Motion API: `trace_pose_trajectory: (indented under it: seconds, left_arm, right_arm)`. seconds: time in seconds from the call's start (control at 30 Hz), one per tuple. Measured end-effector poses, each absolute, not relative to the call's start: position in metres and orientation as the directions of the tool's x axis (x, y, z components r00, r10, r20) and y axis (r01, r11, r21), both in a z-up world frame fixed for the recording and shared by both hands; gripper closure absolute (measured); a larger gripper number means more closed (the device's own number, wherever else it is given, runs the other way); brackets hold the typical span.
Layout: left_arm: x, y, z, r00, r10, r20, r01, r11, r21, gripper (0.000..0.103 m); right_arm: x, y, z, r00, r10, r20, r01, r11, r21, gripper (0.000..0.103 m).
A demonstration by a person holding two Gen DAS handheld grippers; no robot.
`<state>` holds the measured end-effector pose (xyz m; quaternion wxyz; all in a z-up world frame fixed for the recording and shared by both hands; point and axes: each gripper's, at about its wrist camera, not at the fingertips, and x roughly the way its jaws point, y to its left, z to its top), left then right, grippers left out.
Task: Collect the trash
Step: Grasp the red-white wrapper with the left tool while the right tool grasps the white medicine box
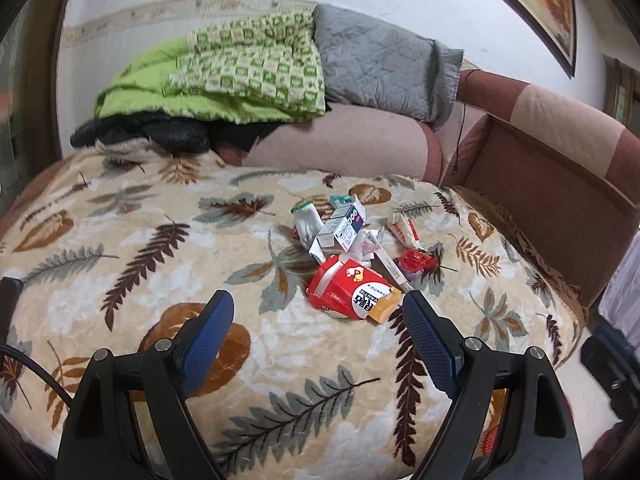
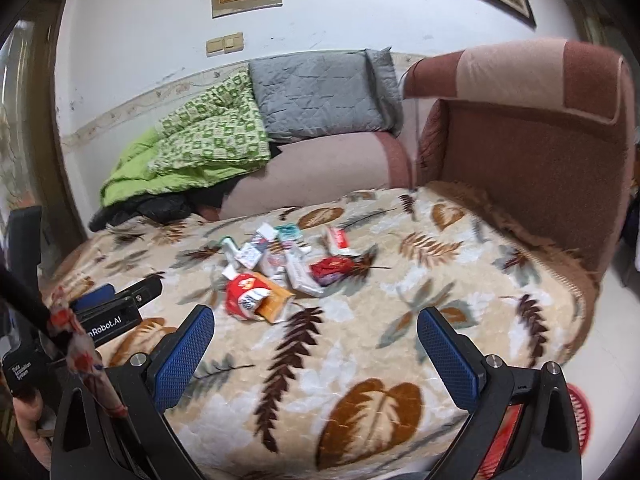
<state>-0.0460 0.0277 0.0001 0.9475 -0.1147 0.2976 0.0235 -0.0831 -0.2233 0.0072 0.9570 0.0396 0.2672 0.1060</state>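
The left gripper is being held with its blue-padded fingers spread wide and nothing between them, above a leaf-patterned blanket. The right gripper is likewise being held spread and empty over the same blanket.

The trash is lying in a loose pile near the middle of the blanket, just beyond both grippers. A crumpled red and white packet is lying nearest, close to the right finger of the left gripper. A white and blue carton is resting farther off in the pile, and a red wrapper is lying to the right of it.

A green quilt and a gray pillow are lying at the far side, against the wall.
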Motion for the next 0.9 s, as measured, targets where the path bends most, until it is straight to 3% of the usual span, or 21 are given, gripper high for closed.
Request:
trace_pose_trajectory:
  seconds: [0.27,0.6,0.67,0.9]
  left_arm:
    - [0.020,0.033,-0.015,0.643,-0.268,-0.718,-0.036,0.925,-0.378,0.018]
    - [0.120,0.012,-0.068,0.426,-0.338,-0.839,-0.144,0.891,-0.431,0.018]
    - [0.133,0.012,-0.080,0.413,-0.308,-0.857,-0.196,0.889,-0.414,0.018]
    - [0.155,0.010,-0.113,0.354,-0.313,-0.881,-0.259,0.873,-0.414,0.018]
  right_arm:
    - [-0.028,-0.231,-0.013,0.747,0.435,-0.503,-0.271,0.890,0.367,0.000]
    - [0.076,-0.241,-0.042,0.630,0.608,-0.483,-0.344,0.776,0.528,0.006]
    - [0.096,-0.239,-0.050,0.588,0.647,-0.485,-0.353,0.745,0.566,0.011]
    - [0.175,-0.212,-0.094,0.435,0.678,-0.593,-0.311,0.731,0.607,0.014]
